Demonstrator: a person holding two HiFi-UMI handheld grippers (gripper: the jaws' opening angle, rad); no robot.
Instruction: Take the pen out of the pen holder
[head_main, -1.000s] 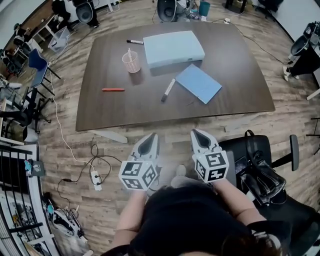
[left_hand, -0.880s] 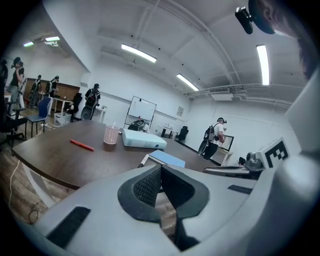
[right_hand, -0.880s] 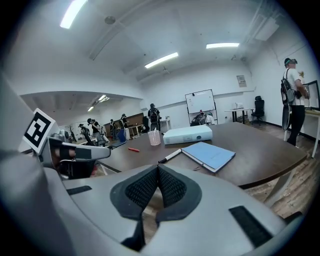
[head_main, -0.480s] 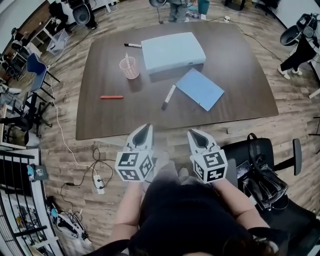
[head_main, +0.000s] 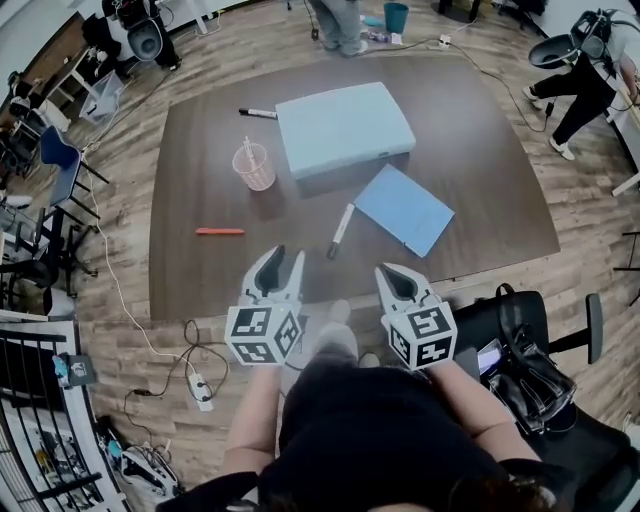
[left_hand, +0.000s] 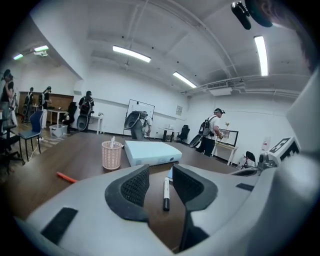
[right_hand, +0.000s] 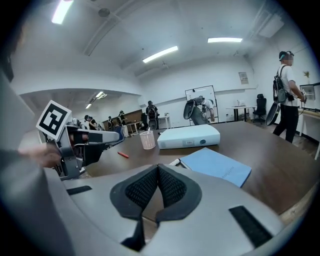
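Note:
The pink mesh pen holder (head_main: 253, 166) stands upright on the dark table (head_main: 480, 150), left of the middle, with a white pen (head_main: 248, 150) in it. The left gripper view shows the pen holder (left_hand: 112, 155) well ahead and left of my jaws. My left gripper (head_main: 279, 260) hovers at the table's near edge; its jaws are opening with nothing between them. Through the gap (left_hand: 160, 175) a white-and-black marker (left_hand: 166, 192) lies on the table beyond. My right gripper (head_main: 390, 271) is beside it at the near edge, shut and empty (right_hand: 158, 170).
A pale blue box (head_main: 344, 128) lies behind the holder and a blue notebook (head_main: 404, 209) at mid right. A red pen (head_main: 219, 231) and a black marker (head_main: 257, 113) lie on the table. A black chair (head_main: 520, 345) stands at my right; cables (head_main: 190, 350) cross the floor at left.
Both grippers have moved forward to the table's near edge. The left gripper's jaws, shut before, now stand apart. The right gripper stays shut.

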